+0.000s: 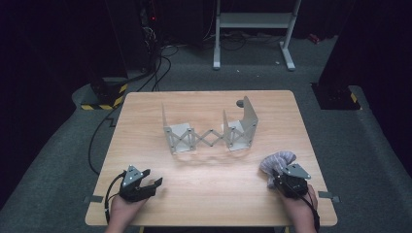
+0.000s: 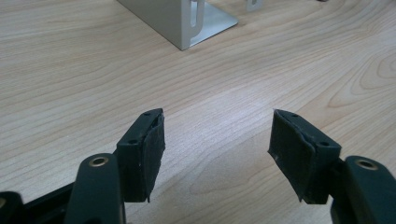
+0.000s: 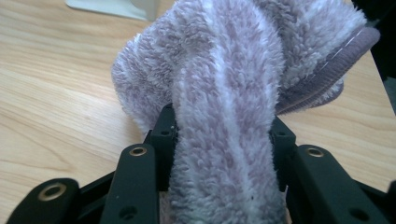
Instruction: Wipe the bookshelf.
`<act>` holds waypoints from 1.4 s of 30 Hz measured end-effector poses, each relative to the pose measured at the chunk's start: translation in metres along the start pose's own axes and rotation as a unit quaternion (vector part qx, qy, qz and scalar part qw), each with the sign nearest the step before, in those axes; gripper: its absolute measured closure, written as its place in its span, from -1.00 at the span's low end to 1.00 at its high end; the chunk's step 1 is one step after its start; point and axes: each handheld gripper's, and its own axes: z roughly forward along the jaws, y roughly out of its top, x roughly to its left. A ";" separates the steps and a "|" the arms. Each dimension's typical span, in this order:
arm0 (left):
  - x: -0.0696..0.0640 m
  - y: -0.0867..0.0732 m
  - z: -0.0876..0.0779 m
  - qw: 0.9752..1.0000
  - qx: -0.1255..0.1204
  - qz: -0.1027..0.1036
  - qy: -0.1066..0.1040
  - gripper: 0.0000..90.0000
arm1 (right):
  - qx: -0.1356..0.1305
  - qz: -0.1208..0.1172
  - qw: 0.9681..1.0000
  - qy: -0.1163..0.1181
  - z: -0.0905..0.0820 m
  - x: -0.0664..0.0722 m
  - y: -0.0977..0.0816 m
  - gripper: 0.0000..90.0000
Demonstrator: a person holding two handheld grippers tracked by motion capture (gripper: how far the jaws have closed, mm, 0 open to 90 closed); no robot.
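A fluffy purple-and-white striped sock lies bunched near the right front of the wooden table. My right gripper is shut on it. In the right gripper view the sock bulges between the two black pads of that gripper and spills forward over the wood. My left gripper rests at the left front, jaws open and empty. Its view shows bare wood between the pads of the left gripper. A grey metal folding rack with a scissor lattice stands mid-table, and its corner shows ahead of the left gripper.
A small dark round piece sits on the table behind the rack's right panel. On the floor beyond are a white stand frame, black cables and dark bases with yellow-black tape. The table's front edge is close to both hands.
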 end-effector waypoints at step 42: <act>0.000 0.000 -0.003 1.000 -0.003 -0.003 -0.007 -0.21 | -0.099 -0.004 0.992 0.073 -0.030 0.042 0.047 -0.11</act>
